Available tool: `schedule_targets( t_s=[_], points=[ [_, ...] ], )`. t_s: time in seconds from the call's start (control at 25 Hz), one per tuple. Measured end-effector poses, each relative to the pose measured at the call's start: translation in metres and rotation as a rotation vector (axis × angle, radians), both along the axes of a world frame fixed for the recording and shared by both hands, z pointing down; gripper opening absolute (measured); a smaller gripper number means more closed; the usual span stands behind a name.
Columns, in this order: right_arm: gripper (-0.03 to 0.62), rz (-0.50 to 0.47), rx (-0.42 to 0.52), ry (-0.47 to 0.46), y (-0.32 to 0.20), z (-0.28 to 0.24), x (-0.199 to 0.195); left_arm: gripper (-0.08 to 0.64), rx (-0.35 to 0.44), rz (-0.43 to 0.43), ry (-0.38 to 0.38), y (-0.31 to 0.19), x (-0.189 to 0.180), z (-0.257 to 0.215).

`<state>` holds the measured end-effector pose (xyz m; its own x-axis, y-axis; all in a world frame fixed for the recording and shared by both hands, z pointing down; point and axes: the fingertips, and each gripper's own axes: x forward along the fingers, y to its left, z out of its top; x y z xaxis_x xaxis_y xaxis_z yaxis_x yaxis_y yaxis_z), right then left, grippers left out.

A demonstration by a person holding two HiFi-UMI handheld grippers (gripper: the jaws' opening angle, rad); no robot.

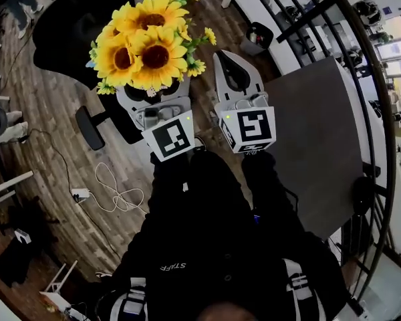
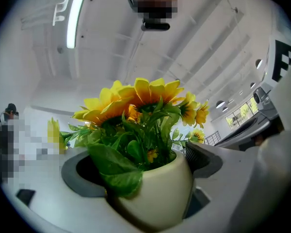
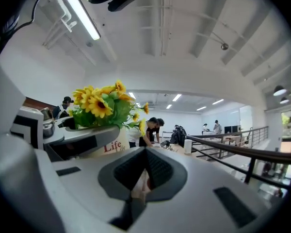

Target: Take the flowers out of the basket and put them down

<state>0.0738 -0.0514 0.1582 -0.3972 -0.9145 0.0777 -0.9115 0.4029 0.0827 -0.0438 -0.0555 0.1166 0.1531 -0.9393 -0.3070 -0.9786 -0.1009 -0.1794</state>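
Head view: left gripper (image 1: 155, 99) grips one sunflower pot (image 2: 157, 188); right gripper (image 1: 235, 79) fingers (image 3: 160, 168) closed, empty.

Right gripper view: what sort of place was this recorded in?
Probably an open-plan office, perhaps on an upper level: a black railing runs alongside, a strip light hangs from the white ceiling, people stand far off, and the head view shows an office chair on wooden floor.

We stand in an open office: black office chair (image 1: 73, 19) at eleven o'clock, railing (image 1: 306, 15) at one, strip light (image 3: 82, 16) overhead.
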Motion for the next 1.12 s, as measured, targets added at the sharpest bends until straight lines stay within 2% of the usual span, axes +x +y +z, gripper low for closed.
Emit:
schedule_targets(
  t_s=[0.04, 0.12, 0.56, 0.72, 0.8, 0.92, 1.0, 1.12],
  points=[
    [0.012, -0.047, -0.003, 0.005, -0.009, 0.007, -0.012, 0.520, -0.005, -0.044, -0.002, -0.002, -0.012, 0.007],
    [0.012, -0.077, -0.003, 0.008, -0.021, 0.016, -0.026, 0.518, -0.005, -0.069, -0.007, -0.010, -0.025, 0.017],
    [0.012, -0.088, -0.006, -0.005, -0.031, 0.028, -0.031, 0.518, 0.016, -0.075, -0.044, -0.016, -0.029, 0.019],
    [0.012, -0.083, -0.017, -0.002, -0.024, 0.024, -0.044, 0.518, -0.003, -0.074, -0.041, -0.009, -0.045, 0.017],
    [0.012, -0.123, -0.011, -0.007, -0.021, 0.016, -0.067, 0.517, -0.006, -0.117, -0.044, 0.000, -0.068, 0.011],
    [0.012, -0.246, 0.014, -0.023, -0.024, -0.001, -0.102, 0.517, -0.003, -0.242, -0.057, 0.012, -0.099, -0.003],
    [0.012, -0.232, 0.014, -0.030, -0.022, -0.005, -0.085, 0.517, -0.012, -0.230, -0.063, 0.013, -0.082, -0.006],
    [0.012, -0.165, -0.004, -0.029, -0.024, 0.005, -0.036, 0.517, -0.033, -0.170, -0.065, 0.001, -0.037, 0.005]
  ],
)
